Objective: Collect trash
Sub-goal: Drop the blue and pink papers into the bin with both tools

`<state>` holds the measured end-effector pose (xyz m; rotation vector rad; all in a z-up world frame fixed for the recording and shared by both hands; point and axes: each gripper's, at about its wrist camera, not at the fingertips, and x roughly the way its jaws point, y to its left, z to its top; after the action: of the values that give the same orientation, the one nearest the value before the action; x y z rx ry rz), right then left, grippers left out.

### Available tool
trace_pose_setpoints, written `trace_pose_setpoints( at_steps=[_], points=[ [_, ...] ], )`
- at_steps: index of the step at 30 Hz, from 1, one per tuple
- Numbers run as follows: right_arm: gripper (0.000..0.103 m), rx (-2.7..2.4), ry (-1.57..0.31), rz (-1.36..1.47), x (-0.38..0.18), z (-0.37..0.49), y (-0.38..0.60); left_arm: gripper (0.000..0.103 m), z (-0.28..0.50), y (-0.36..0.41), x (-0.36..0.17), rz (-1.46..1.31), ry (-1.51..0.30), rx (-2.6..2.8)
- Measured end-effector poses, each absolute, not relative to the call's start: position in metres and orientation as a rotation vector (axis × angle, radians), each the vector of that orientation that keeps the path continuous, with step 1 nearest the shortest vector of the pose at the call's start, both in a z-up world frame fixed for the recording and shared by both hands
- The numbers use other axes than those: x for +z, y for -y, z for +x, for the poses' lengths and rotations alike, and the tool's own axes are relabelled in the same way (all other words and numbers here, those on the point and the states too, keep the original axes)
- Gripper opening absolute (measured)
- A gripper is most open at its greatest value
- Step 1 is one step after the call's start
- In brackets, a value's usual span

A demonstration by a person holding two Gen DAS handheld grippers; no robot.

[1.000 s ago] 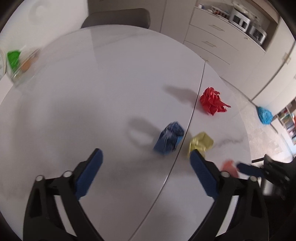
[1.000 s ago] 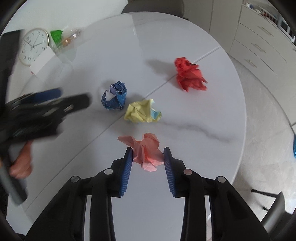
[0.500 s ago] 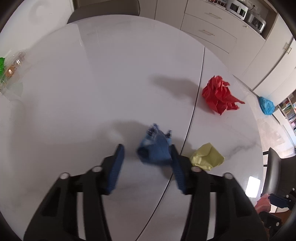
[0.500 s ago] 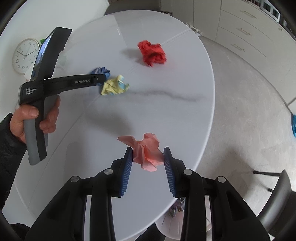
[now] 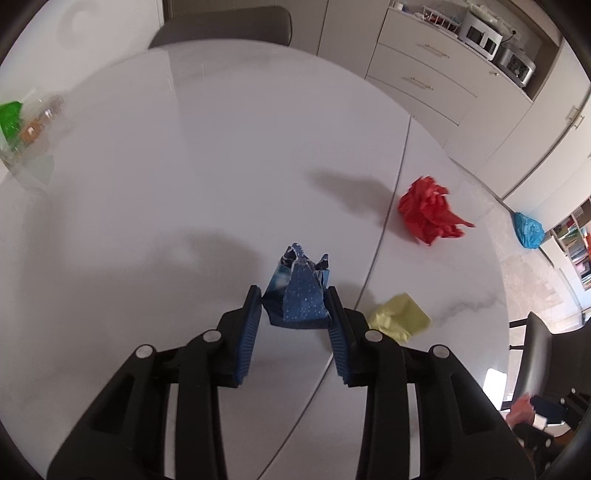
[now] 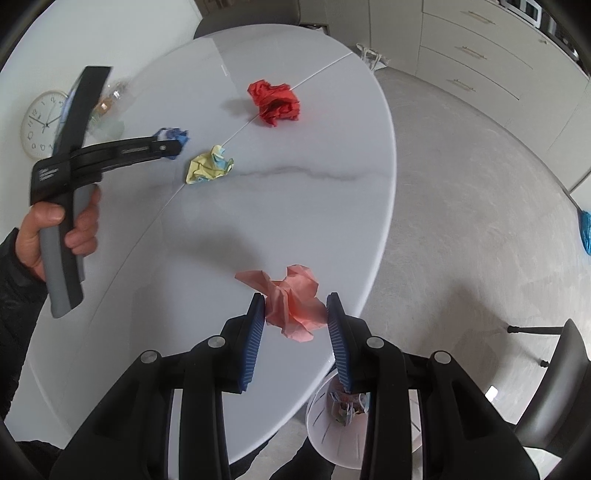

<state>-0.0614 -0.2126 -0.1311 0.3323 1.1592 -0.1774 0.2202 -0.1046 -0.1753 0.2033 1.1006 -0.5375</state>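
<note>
My left gripper (image 5: 294, 300) is shut on a crumpled blue paper ball (image 5: 298, 295) just above the white table (image 5: 184, 166); it also shows in the right wrist view (image 6: 173, 140). My right gripper (image 6: 296, 309) is shut on a crumpled pink paper ball (image 6: 291, 302), held above the table's near edge. A red paper ball (image 5: 428, 214) (image 6: 275, 101) and a yellow paper ball (image 5: 400, 317) (image 6: 208, 170) lie on the table. A white trash bin (image 6: 340, 417) with paper inside stands on the floor below the right gripper.
A clear container with green and orange items (image 5: 22, 122) sits at the table's far left. A clock (image 6: 42, 123) lies at the left. A grey chair (image 5: 221, 27) stands behind the table, cabinets (image 5: 424, 70) beyond. A blue bag (image 5: 528, 229) is on the floor.
My left gripper closed on the blue ball and lifted it slightly. My right gripper carried the pink ball back over the table's edge, and the bin came into view.
</note>
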Motion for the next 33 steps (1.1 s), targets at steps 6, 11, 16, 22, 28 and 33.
trace_pose_setpoints(
  at_steps=[6,11,16,22,28,33],
  points=[
    [0.035,-0.218,-1.152,0.356,-0.122,-0.103,0.221,0.035,0.165,0.084,-0.126,0.240,-1.059,-0.556],
    [0.036,-0.259,-1.175,0.383,-0.125,-0.151,0.230,0.035,0.109,0.082,-0.103,0.285,-1.083,-0.596],
    [0.036,-0.320,-1.215,0.375,-0.141,-0.199,0.238,0.035,0.041,0.095,-0.100,0.310,-1.118,-0.696],
    [0.039,-0.360,-1.306,0.428,-0.194,-0.239,0.252,0.035,-0.019,0.138,-0.108,0.393,-1.142,-0.852],
    [0.088,-0.444,-1.255,0.504,-0.198,-0.265,0.274,0.035,-0.055,0.173,-0.120,0.496,-1.164,-0.949],
    [0.094,-0.506,-1.221,0.538,-0.185,-0.287,0.302,0.035,-0.076,0.196,-0.129,0.530,-1.192,-0.993]
  ],
)
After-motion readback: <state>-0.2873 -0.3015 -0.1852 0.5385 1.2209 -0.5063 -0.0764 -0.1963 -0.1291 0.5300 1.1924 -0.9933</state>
